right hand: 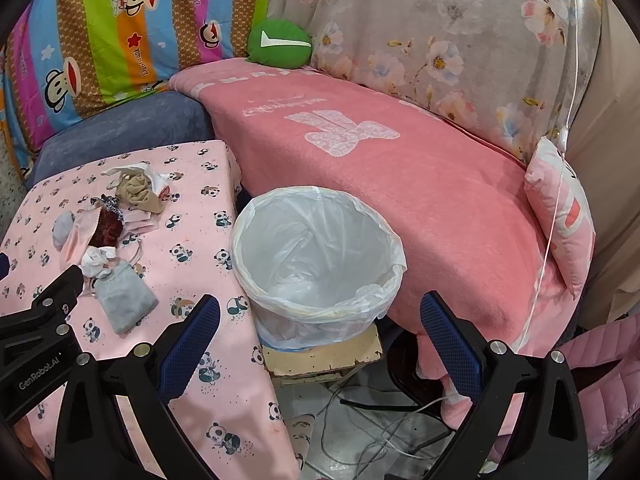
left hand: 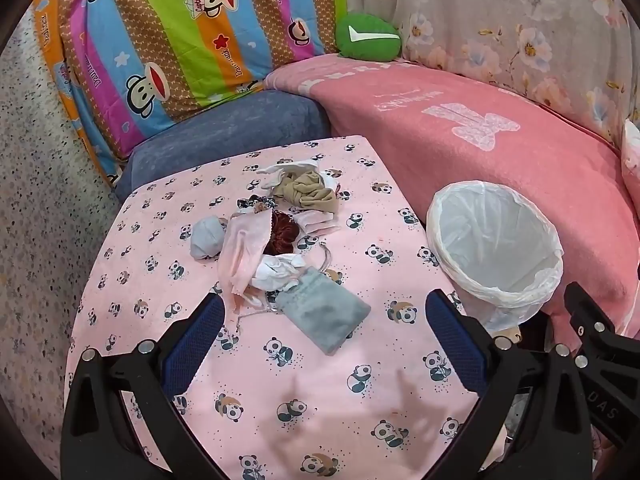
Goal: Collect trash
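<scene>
A heap of cloth scraps lies on the panda-print table [left hand: 304, 392]: a grey pouch [left hand: 324, 314], a crumpled white piece [left hand: 276, 272], a pink strip [left hand: 240, 252], a tan knot [left hand: 308, 192] and a grey ball [left hand: 206, 236]. My left gripper [left hand: 324, 316] hovers open above the table's near part, with the grey pouch between its fingertips in the view. A bin lined with a white bag [left hand: 496, 240] stands right of the table. My right gripper [right hand: 320, 316] is open over the bin [right hand: 316, 252]. The same heap [right hand: 108, 236] shows left of it.
A pink blanket covers the sofa [right hand: 400, 184] behind the bin, with a green cushion [right hand: 280, 42], a striped cartoon quilt [left hand: 160, 48] and a pink pillow [right hand: 560, 232]. The bin rests on a worn stool [right hand: 324, 354]. Cables [right hand: 380, 420] trail on the floor below.
</scene>
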Tool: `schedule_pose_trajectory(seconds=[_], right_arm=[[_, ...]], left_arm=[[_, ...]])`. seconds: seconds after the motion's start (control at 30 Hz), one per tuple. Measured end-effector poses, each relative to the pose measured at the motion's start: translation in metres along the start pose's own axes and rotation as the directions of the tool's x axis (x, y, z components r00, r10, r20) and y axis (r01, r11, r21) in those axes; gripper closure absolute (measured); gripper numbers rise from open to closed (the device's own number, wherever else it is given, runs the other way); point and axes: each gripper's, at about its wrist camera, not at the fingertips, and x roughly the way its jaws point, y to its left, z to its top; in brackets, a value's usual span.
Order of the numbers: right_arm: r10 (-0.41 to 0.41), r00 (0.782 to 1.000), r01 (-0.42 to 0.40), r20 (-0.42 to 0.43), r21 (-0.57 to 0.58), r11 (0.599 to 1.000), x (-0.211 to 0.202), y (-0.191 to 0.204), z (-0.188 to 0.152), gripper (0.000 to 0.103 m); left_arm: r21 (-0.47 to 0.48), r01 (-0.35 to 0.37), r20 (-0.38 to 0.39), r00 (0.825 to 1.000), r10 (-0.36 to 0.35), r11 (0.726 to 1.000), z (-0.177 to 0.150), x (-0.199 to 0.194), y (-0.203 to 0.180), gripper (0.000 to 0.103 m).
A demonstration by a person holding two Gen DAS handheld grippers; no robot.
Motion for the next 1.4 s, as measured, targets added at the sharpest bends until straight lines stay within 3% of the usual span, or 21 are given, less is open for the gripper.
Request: schedule_pose_trajectory(seconds=[0.83, 0.9, 1.0, 1.4], right_arm=[[0.004, 1.000, -0.004, 0.010, 0.001, 1.000, -0.003, 0.001, 0.003, 0.005], [0.005, 1.000, -0.005, 0.010, 0.002, 1.000, -0.003, 0.001, 0.003, 0.005], [0.006, 1.000, -0.006, 0.012, 0.004, 1.000, -0.004, 0.002, 0.004, 0.005], [0.008, 1.000, -0.008, 0.015, 0.006, 1.000, -0.005, 0.001, 0.006, 0.005]], left_arm=[[0.003, 0.000, 0.009, 1.000, 0.000, 1.000, 0.003, -0.008, 0.002, 0.007], [-0.003, -0.013, 0.077, 0.997, 0.013, 1.000, 0.003, -0.011, 0.000, 0.007], [-0.003, -0.006, 0.037, 0.999, 0.006, 1.000, 0.005, -0.010, 0.001, 0.007], [0.004, -0.011, 0.015, 1.000, 0.010, 1.000, 0.009, -0.010, 0.000, 0.007]])
